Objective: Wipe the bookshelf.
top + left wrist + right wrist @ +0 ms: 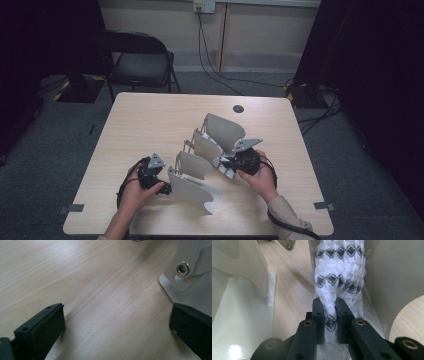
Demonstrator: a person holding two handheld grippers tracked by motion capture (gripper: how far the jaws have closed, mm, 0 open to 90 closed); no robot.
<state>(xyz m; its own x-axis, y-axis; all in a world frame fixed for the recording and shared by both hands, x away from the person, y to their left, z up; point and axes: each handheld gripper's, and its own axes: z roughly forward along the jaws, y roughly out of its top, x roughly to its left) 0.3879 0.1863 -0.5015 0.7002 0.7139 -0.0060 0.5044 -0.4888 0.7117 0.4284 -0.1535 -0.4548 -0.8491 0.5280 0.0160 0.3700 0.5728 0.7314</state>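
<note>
Table: the light wooden table with rounded corners stood before me, with a small dark round hole near its far edge.
Rack: the cream-white plastic rack with four upright curved dividers lay across the middle of the table, running from near my left hand toward the far right.
Chair: a black folding chair stood behind the table on the grey floor.
Left gripper: my left gripper rested low at the near end of the rack, just beside the front divider. Its black jaws stood wide apart with only bare wood between them; in the left gripper view the white base of the rack with a metal rivet was close to one jaw.
Right gripper: my right gripper was at the right side of the rack, between two dividers, and its jaws were closed tightly on cloth.
Cloth: the white knitted cloth with black diamond pattern hung pinched between my right jaws, inside a slot of the rack, between two divider walls.
</note>
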